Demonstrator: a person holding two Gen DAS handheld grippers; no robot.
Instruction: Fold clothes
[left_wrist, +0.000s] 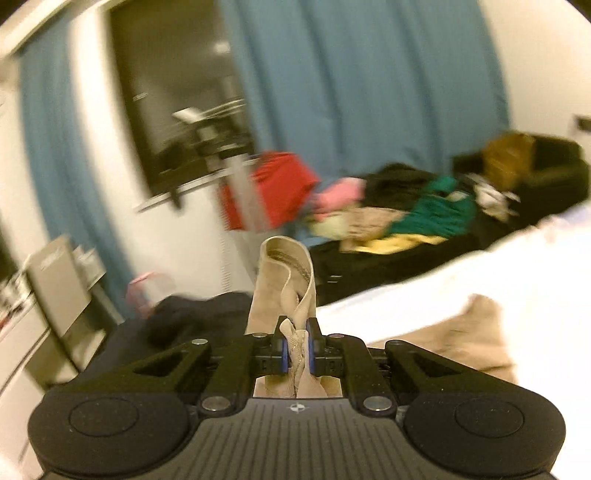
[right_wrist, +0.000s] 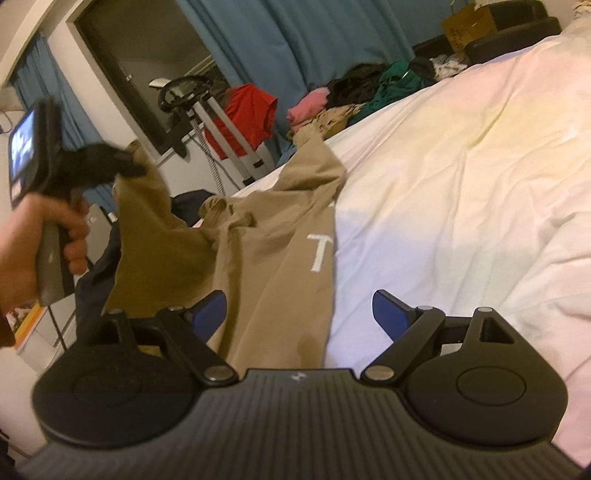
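Lower centre of the left wrist view: my left gripper (left_wrist: 297, 341) is pinched tight on a fold of the tan garment (left_wrist: 286, 280), which sticks up between the blue pads.
Left gripper from the other side: at the left of the right wrist view it (right_wrist: 123, 166) holds a corner of the tan garment (right_wrist: 258, 243) lifted off the bed, my hand (right_wrist: 33, 240) round the handle.
Right gripper: my right gripper (right_wrist: 299, 314) is spread wide and holds nothing; its fingers straddle the near edge of the cloth.
Garment position: it runs from the raised corner at left down across the middle of the frame onto the white bedding (right_wrist: 461, 184); a white letter T (right_wrist: 320, 253) shows near its right edge.
Background: a clothes pile (right_wrist: 369, 88) lies along the upper part of the frame, well apart from my work.
Step, as I judge it: spreading the garment out, before any fold.
Next move calls for: closing the right gripper on the near edge, then drawing both corners apart to lay it flat.
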